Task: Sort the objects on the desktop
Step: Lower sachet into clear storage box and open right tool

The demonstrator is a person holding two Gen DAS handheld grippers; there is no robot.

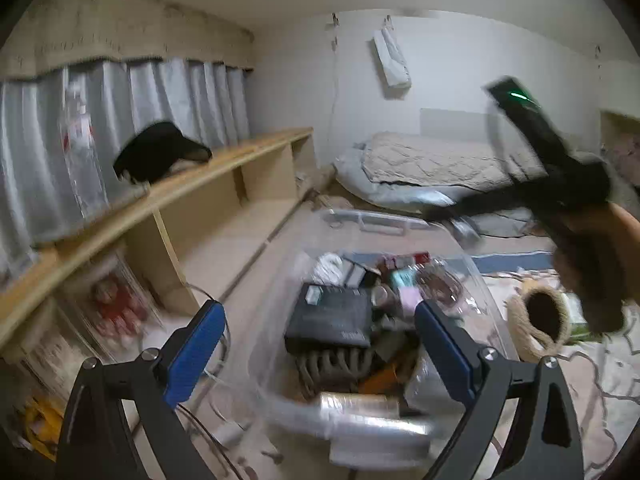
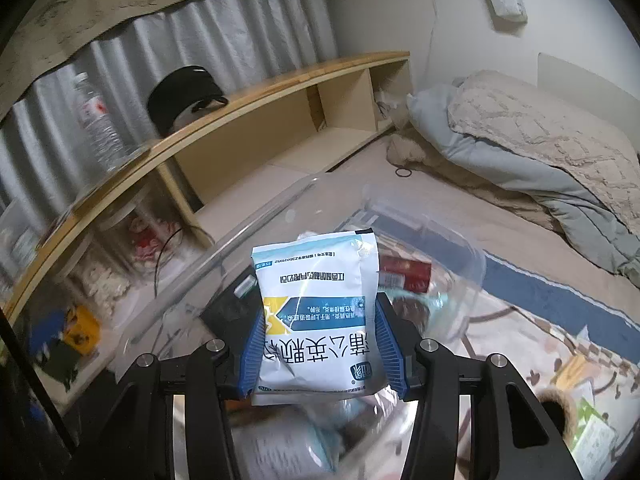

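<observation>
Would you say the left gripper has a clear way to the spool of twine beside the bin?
Probably yes: the left gripper is open and empty, and the spool of twine lies uncovered outside the clear bin, just to its right.

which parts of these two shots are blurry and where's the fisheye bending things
Left wrist view: motion blur smears the clear plastic storage bin and the right gripper crossing at right; the long wooden shelf bows. Right wrist view: the white and blue printed sachet is sharp, the surroundings streak, and the shelf curves strongly. Both have dark corner vignetting.
</observation>
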